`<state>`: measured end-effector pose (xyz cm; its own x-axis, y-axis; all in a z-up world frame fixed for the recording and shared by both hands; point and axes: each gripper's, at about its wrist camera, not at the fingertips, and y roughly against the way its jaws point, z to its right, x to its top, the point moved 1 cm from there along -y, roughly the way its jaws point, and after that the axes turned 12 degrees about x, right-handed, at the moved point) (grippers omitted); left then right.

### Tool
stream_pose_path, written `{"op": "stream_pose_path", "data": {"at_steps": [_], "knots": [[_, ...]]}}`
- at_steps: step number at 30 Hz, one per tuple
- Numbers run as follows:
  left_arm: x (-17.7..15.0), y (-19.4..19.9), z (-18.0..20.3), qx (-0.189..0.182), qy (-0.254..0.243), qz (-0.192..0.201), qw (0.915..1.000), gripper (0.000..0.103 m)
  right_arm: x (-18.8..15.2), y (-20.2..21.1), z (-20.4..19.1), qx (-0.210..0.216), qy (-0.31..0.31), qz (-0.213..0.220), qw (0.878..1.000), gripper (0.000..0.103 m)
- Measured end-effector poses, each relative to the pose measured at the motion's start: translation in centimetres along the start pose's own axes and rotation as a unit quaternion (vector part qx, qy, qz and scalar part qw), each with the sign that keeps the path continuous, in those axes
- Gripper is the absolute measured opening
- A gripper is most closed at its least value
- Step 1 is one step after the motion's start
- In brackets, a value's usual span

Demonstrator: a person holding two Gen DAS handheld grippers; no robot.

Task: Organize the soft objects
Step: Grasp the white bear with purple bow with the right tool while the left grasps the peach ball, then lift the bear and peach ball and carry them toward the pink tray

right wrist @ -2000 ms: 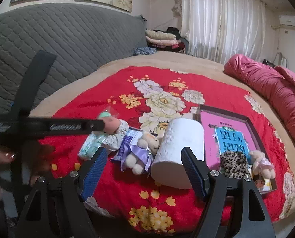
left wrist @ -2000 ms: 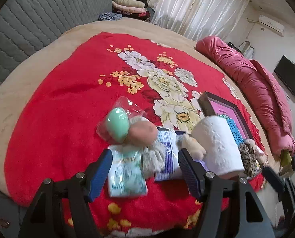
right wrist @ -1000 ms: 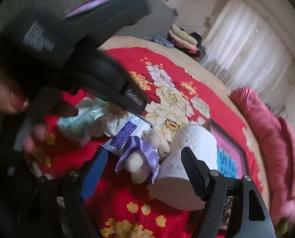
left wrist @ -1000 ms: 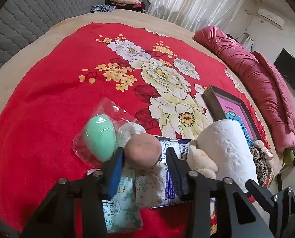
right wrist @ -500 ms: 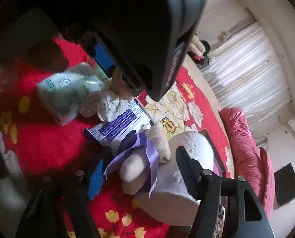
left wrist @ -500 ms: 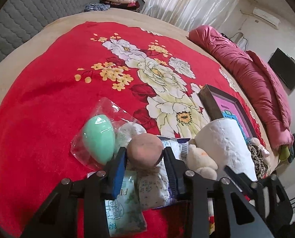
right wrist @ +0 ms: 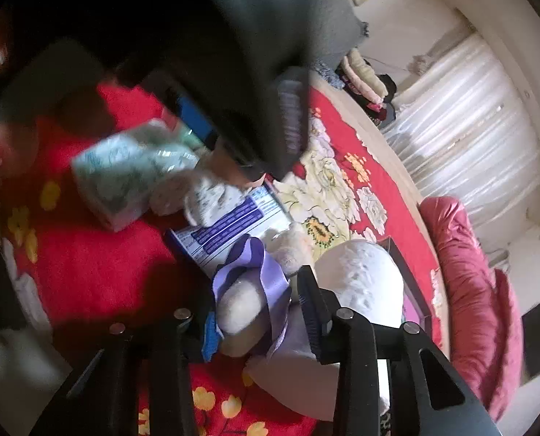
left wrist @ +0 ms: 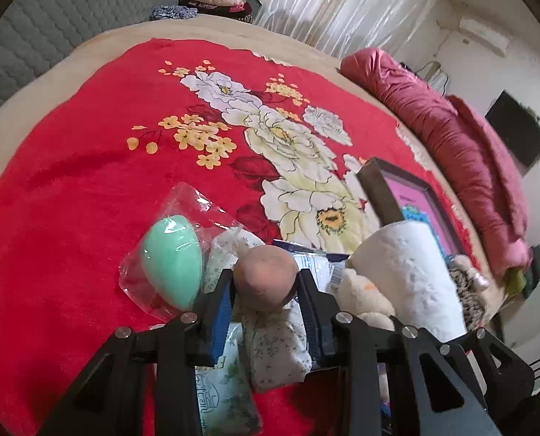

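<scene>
Red floral blanket [left wrist: 88, 189] is being used as the surface for a pile of soft items. White paper roll [left wrist: 411, 276] is standing upright beside the plush toy [right wrist: 244, 312], which is being pinched as the right gripper [right wrist: 259, 312] jaws are closing narrow. Tan sponge ball [left wrist: 266, 276] is being squeezed between the closing left gripper [left wrist: 266, 290] pads, just beside the bagged green sponge [left wrist: 171, 258].

My bed's red floral blanket [left wrist: 88, 181] carries a bagged green sponge [left wrist: 171, 261], tissue pack [right wrist: 120, 178], paper roll [left wrist: 408, 272] and framed picture [left wrist: 379, 189] at right.
</scene>
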<state>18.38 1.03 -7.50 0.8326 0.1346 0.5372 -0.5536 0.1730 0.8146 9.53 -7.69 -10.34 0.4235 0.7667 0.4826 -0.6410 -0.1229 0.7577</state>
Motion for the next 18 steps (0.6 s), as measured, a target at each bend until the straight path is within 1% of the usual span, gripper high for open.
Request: {"op": "stream_pose_path", "data": {"at_steps": [2,3,5,8,10,11,12,14,16,18], "knots": [[0.0,0.2,-0.2,-0.003,0.007,0.005,1.0000,0.035,0.1,0.9,0.7,0.009,-0.017,0.019,1.000,0.036],[0.1,0.2,-0.3,-0.005,0.009,0.006,0.9999,0.035,0.1,1.4,1.4,0.022,-0.036,0.032,0.999,0.036],[0.0,0.4,-0.3,-0.006,0.011,0.012,0.9999,0.035,0.1,2.0,2.4,0.036,-0.061,0.047,0.996,0.035],[0.0,0.9,-0.2,-0.008,0.008,0.020,0.9997,0.035,-0.3,2.5,4.3,0.079,-0.119,0.066,0.988,0.035],[-0.1,1.6,-0.2,-0.014,0.008,0.028,0.9995,0.035,-0.5,2.7,5.3,0.115,-0.162,0.075,0.977,0.035],[-0.1,1.9,-0.2,-0.017,0.007,0.033,0.9993,0.035,-0.9,2.8,6.3,0.138,-0.194,0.085,0.967,0.035],[-0.1,2.2,-0.2,-0.018,0.006,0.036,0.9992,0.035,-1.1,2.9,7.0,0.152,-0.216,0.091,0.960,0.035],[-0.2,2.8,-0.2,-0.018,0.003,0.042,0.9989,0.035,-1.3,3.5,7.6,0.165,-0.248,0.102,0.949,0.034],[-0.4,3.2,-0.1,-0.019,0.001,0.047,0.9987,0.035,-1.5,3.8,8.6,0.170,-0.270,0.115,0.941,0.034],[-0.6,3.5,0.1,-0.019,-0.002,0.049,0.9986,0.035,-1.5,3.9,8.8,0.171,-0.279,0.117,0.938,0.034]]}}
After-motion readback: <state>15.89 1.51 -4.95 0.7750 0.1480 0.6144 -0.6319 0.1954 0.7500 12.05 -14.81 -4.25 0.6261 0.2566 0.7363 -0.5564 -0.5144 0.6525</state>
